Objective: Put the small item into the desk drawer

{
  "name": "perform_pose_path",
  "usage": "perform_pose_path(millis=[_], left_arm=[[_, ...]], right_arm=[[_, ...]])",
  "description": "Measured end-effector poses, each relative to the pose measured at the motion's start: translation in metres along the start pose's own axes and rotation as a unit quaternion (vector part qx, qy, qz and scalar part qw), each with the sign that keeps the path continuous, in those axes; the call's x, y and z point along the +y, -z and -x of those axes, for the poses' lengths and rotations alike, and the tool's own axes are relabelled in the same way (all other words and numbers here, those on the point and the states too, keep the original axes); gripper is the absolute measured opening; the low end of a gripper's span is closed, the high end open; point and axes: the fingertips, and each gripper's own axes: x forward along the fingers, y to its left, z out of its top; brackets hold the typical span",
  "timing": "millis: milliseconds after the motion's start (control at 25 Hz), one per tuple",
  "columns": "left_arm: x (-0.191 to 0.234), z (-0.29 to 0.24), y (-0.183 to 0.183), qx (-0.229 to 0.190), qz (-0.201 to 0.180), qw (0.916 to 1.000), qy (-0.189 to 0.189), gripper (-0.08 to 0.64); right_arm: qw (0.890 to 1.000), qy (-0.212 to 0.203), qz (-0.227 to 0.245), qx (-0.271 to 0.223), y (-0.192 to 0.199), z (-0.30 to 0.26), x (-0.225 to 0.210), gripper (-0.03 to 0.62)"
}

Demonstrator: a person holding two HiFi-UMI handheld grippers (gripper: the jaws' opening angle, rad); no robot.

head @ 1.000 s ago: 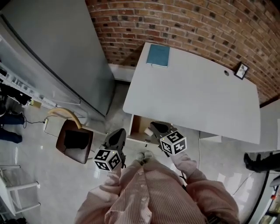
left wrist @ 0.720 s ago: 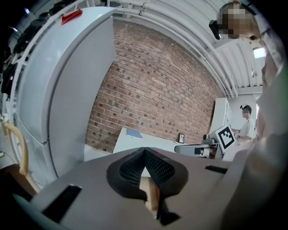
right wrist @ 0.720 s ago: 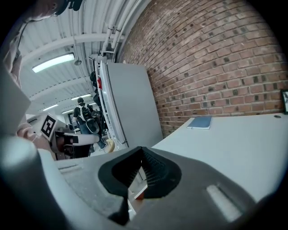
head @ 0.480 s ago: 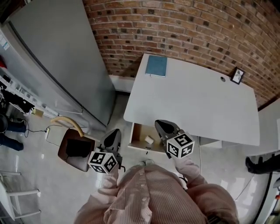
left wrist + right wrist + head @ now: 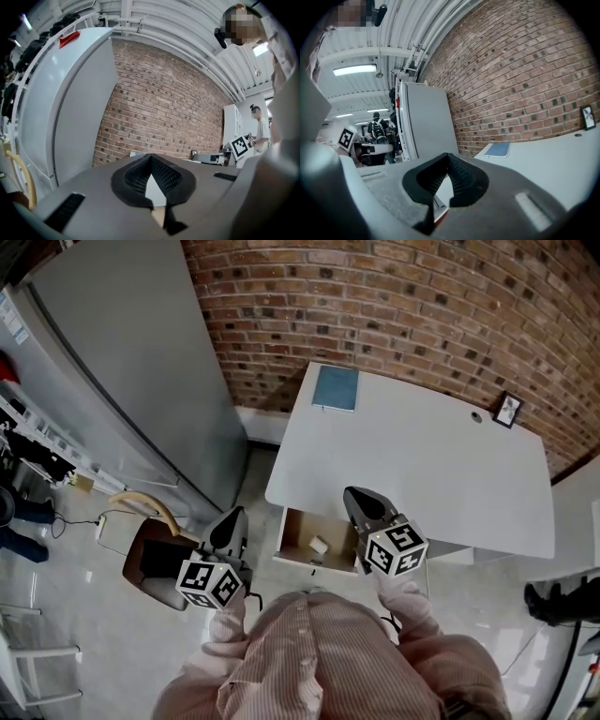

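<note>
Right gripper (image 5: 355, 494) lifted, small item (image 5: 319, 545) in drawer (image 5: 294, 525), clear of fingers (image 5: 364, 505)

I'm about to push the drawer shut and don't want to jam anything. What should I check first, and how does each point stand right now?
1. Small white block lies inside the wooden drawer: ok.
2. Block sits low enough to pass under the white desk: cannot tell.
3. Right gripper shut, with nothing between its jaws: ok.
4. Left gripper shut, with nothing between its jaws: ok.
5. Drawer closed: not ok, it stands open.
</note>
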Motion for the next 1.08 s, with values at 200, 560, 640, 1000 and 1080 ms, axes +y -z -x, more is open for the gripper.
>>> perform_pose_path(millis=[200,560,640,1000,1080], left_arm=[[0.010,0.004,-0.003,-0.007,-0.006,0.9998,-0.020,-0.002],[0.020,0.010,-0.006,-0.010,-0.017,0.9989,-0.043,-0.002],[0.022,0.012,-0.007,-0.011,-0.021,0.9986,-0.048,-0.002],[0.025,0.017,-0.004,-0.006,-0.029,0.9978,-0.060,-0.002],[0.026,0.017,-0.002,-0.006,-0.028,0.9978,-0.060,-0.002]], right_arm=[[1.000,0.014,0.000,-0.012,-0.009,0.002,-0.008,0.006],[1.000,0.012,-0.009,-0.017,-0.006,-0.001,-0.007,0.006],[1.000,0.014,-0.007,-0.018,-0.006,-0.002,-0.007,0.006],[0.999,0.025,-0.007,-0.024,-0.004,-0.002,-0.007,0.006],[0.999,0.025,-0.006,-0.023,-0.003,-0.003,-0.006,0.006]])
